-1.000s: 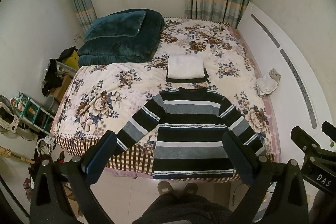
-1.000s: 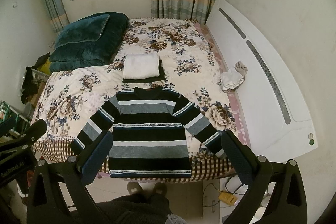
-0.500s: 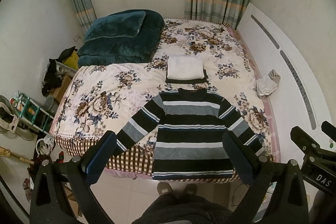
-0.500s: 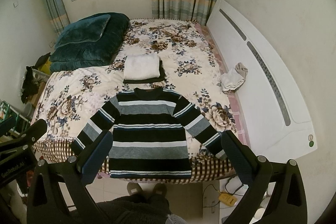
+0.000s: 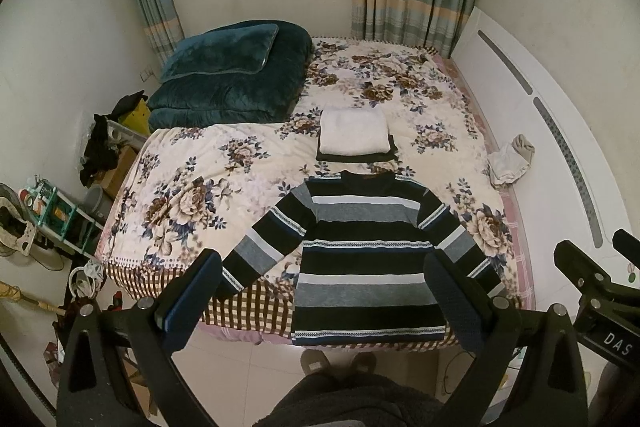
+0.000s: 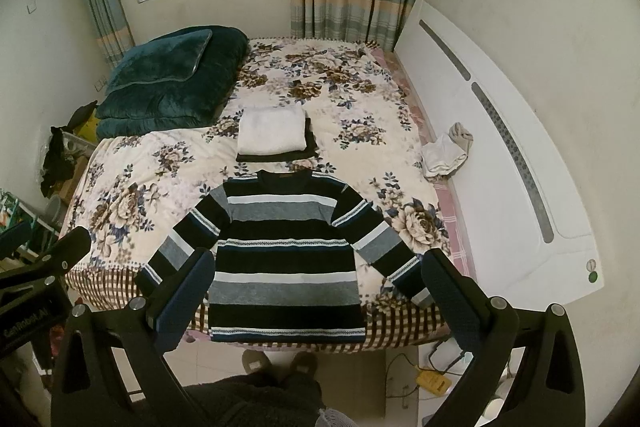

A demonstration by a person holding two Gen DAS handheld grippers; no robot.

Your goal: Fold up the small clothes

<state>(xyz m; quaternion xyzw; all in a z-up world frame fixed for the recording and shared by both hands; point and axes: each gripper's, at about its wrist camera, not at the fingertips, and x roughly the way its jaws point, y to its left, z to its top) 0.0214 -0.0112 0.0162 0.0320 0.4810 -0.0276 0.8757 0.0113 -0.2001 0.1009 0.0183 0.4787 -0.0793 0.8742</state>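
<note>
A black, grey and white striped sweater (image 5: 368, 259) lies flat, sleeves spread, at the near edge of the floral bed (image 5: 224, 187); its hem hangs over the edge. It also shows in the right wrist view (image 6: 284, 259). My left gripper (image 5: 324, 291) is open and empty, held high above the floor in front of the bed. My right gripper (image 6: 316, 287) is open and empty at the same height. A folded white garment (image 5: 354, 129) lies on a folded dark one behind the sweater's collar.
A dark green folded quilt (image 5: 232, 83) fills the bed's far left. A white and grey crumpled cloth (image 5: 510, 161) lies at the right edge by the white headboard (image 5: 560, 155). Clutter and shelves stand on the floor at left (image 5: 52, 211). My slippers (image 5: 340, 361) are on the tiles.
Both grippers have drifted very slightly; the view shifts a little. Nothing on the bed has moved.
</note>
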